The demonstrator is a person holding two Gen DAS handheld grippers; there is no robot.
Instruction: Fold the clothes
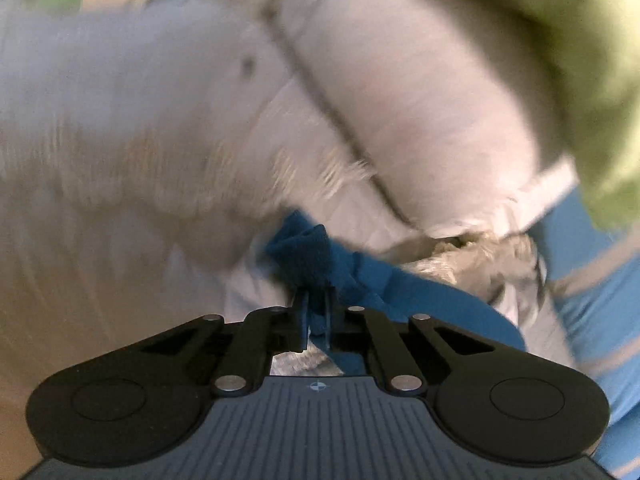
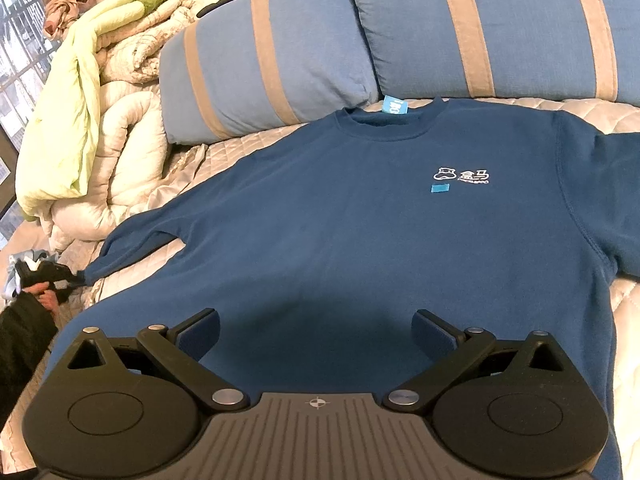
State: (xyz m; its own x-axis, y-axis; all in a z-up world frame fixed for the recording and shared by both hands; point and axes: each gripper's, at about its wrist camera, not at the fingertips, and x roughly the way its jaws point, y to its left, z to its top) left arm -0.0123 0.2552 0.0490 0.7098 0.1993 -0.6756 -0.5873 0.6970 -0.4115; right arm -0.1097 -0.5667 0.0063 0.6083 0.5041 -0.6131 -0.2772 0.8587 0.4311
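A dark blue sweatshirt (image 2: 340,216) with a small white chest logo lies face up on the bed, collar toward the pillows. My right gripper (image 2: 316,332) is open and empty, hovering over the lower body of the sweatshirt. My left gripper (image 1: 316,300) is shut on the cuff of the sweatshirt's sleeve (image 1: 304,248). In the right wrist view the left gripper (image 2: 74,276) shows at the far left, holding that sleeve end stretched out sideways from the body.
Two blue pillows with tan stripes (image 2: 460,28) lie at the head of the bed. A rumpled white and green quilt (image 2: 108,92) is piled at the left, close in front of the left gripper (image 1: 400,92). A quilted cream bedspread (image 2: 624,304) covers the bed.
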